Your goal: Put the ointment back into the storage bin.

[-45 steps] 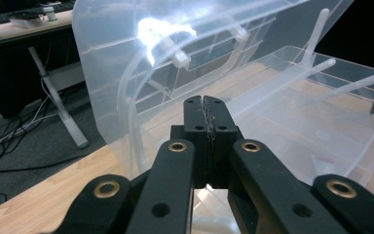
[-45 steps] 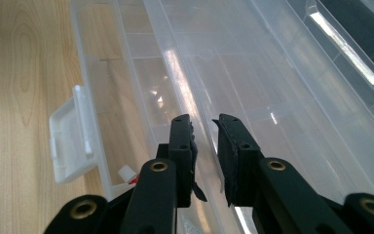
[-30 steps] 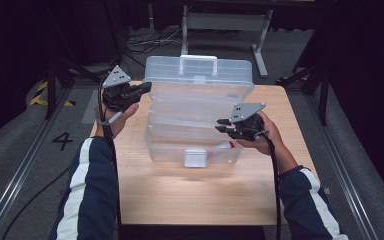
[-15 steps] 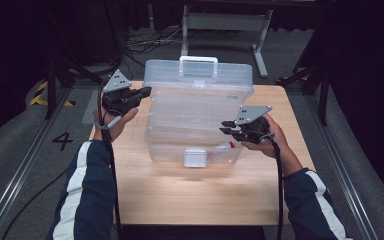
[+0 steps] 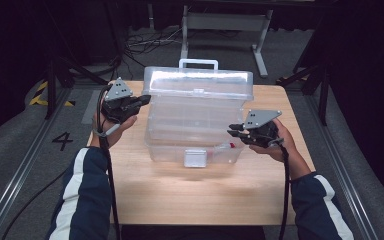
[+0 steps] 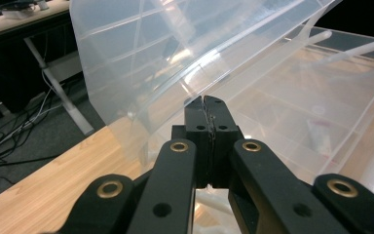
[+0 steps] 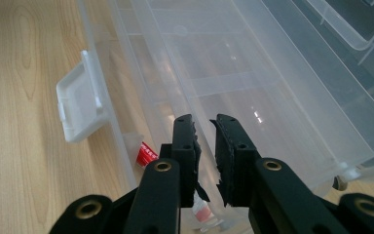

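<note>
Left tongs (image 5: 142, 99) and right tongs (image 5: 234, 130) level, flanking box (image 5: 198, 107)

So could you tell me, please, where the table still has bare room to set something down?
The widest bare patch is the table's near strip, between the box's latch and the near edge. Narrower strips run along the box's left and right sides, but the left tongs and right tongs crowd them.
</note>
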Tool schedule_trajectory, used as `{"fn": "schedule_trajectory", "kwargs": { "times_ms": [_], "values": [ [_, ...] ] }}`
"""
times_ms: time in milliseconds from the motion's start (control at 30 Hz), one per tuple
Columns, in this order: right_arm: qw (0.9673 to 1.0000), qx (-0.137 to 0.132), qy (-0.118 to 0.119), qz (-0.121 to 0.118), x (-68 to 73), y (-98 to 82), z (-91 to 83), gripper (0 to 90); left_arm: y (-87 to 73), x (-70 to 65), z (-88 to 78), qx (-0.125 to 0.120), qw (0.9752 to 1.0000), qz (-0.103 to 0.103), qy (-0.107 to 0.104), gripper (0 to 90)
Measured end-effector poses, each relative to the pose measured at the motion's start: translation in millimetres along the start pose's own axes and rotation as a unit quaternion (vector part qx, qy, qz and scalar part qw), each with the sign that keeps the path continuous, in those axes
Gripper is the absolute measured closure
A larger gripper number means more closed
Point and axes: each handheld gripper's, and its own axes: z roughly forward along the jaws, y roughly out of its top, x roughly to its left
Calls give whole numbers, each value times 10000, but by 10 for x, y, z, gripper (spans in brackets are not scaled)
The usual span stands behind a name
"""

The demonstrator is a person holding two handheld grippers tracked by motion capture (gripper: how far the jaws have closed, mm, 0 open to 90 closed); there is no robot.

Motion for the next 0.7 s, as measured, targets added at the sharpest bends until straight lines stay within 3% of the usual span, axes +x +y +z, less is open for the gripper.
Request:
{"fn": "schedule_trajectory", "kwargs": {
  "times_ms": [367, 600, 700],
  "values": [
    [9999, 9, -96, 76, 2, -80, -92, 795, -9, -51, -44, 0, 9999, 1, -122, 900],
    [9999, 2, -111, 126, 5, -113, -139, 797, 7, -124, -72, 139, 9996, 51, -248, 900],
    [9998, 3, -101, 156, 2, -127, -138, 794, -30, -167, -70, 151, 9997, 68, -205, 900]
  ]
}}
